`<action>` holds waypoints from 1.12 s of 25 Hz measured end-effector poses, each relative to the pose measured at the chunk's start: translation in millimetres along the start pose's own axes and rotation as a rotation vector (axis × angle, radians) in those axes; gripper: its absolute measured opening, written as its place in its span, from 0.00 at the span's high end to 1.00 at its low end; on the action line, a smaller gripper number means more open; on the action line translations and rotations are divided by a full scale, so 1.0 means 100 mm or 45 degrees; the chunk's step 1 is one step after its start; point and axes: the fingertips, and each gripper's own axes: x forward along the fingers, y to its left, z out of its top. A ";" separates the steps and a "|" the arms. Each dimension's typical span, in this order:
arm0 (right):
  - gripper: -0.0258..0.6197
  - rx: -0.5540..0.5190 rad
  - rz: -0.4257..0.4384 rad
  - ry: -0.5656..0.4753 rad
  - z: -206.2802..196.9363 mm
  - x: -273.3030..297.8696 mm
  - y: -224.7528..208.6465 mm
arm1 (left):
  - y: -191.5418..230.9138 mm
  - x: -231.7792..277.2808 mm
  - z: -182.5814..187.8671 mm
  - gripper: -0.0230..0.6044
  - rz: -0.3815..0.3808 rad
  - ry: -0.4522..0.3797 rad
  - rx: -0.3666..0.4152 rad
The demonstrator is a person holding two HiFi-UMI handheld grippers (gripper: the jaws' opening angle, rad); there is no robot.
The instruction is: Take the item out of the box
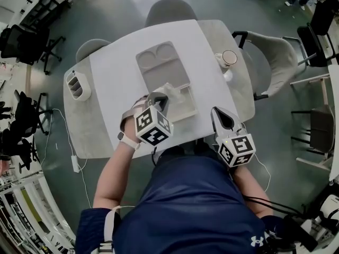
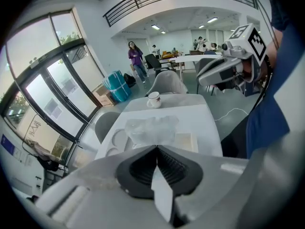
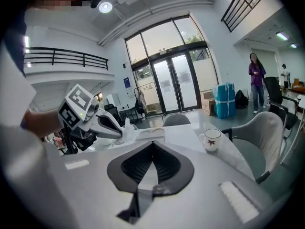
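A shallow pale box point(image 1: 186, 106) lies on the white mat in front of me, joined to a moulded tray point(image 1: 159, 61) with round recesses. A crumpled clear plastic bag point(image 1: 169, 89) rises from the box. My left gripper point(image 1: 159, 99) is at the box's near left corner, shut on the bag's edge. In the left gripper view the bag point(image 2: 150, 128) hangs just past the closed tips point(image 2: 156, 148), above the box point(image 2: 189, 141). My right gripper point(image 1: 221, 118) hovers off the table's near right edge, shut and empty point(image 3: 152, 145); from there the bag point(image 3: 127, 129) shows at the left gripper's tip.
A white mug point(image 1: 229, 58) stands at the table's far right point(image 3: 210, 140). A grey compartment holder point(image 1: 79, 84) sits at the left edge. Grey chairs point(image 1: 169, 9) surround the table, one at the right point(image 1: 275, 52). People stand far off by the glass doors.
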 end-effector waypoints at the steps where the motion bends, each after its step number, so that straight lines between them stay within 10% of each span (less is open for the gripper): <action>1: 0.96 0.001 -0.005 -0.005 0.01 -0.01 -0.01 | 0.05 0.02 0.00 0.96 0.009 0.007 0.006; 16: 0.96 -0.028 -0.058 -0.056 0.22 0.06 -0.13 | 0.68 0.75 -0.11 0.96 -0.025 0.096 -0.019; 28: 0.96 -0.190 -0.062 -0.384 1.63 0.46 -0.29 | 0.71 1.20 -0.27 0.96 -0.121 0.198 0.012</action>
